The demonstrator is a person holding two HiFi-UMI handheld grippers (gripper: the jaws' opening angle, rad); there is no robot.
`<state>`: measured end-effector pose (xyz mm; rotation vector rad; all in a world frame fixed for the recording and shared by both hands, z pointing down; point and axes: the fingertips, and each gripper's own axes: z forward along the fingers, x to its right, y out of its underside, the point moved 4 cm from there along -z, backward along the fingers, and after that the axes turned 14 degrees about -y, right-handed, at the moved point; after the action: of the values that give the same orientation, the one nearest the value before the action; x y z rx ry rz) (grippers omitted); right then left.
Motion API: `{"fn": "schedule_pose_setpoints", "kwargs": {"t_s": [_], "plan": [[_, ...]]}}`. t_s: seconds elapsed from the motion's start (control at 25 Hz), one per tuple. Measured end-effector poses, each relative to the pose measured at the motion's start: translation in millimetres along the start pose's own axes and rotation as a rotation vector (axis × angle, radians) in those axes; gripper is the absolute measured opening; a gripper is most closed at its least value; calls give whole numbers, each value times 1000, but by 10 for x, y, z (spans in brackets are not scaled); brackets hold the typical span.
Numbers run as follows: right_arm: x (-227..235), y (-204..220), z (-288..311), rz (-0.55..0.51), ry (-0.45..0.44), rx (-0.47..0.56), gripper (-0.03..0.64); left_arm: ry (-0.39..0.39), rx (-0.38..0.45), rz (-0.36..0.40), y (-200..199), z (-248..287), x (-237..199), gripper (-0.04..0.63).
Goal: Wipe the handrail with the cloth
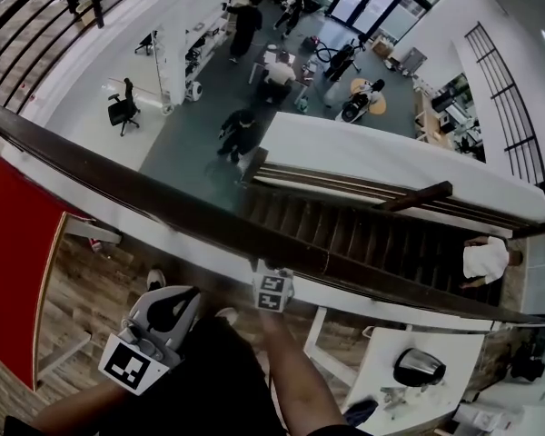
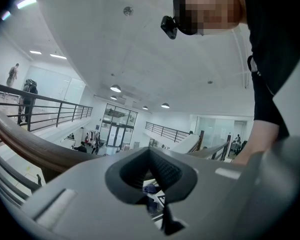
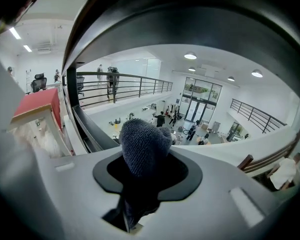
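Observation:
A dark wooden handrail (image 1: pixel 163 203) runs slantwise from the upper left to the lower right of the head view. My right gripper (image 1: pixel 272 284) is pressed up against its near side, marker cube toward me. In the right gripper view the right gripper (image 3: pixel 147 170) is shut on a dark grey-blue cloth (image 3: pixel 145 144) that bulges out beyond the jaws. The handrail (image 3: pixel 200 24) arches dark and close overhead there. My left gripper (image 1: pixel 159 321) hangs low by my leg, away from the rail. The left gripper (image 2: pixel 151 173) is shut and empty, tilted up toward the ceiling, with the handrail (image 2: pixel 35 146) at its left.
Beyond the rail is a deep drop to a lower hall with several people. A staircase (image 1: pixel 372 234) descends at the right. A red panel (image 1: pixel 9 271) stands at the left. A white table (image 1: pixel 436 402) with a black object lies at the lower right. Wooden flooring is underfoot.

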<state>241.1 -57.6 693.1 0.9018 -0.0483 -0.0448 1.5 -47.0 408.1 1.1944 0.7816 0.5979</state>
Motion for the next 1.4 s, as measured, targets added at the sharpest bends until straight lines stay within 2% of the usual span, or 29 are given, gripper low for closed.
{"fn": "schedule_pose_setpoints", "kwargs": {"t_s": [0.88,1.4], "plan": [[502,313,-426,1,67,-14,124,55,-1,13,31,176,452,0],[910,492,-788,10,119,-19,124,83,-29,14,126,187,763,0]]}}
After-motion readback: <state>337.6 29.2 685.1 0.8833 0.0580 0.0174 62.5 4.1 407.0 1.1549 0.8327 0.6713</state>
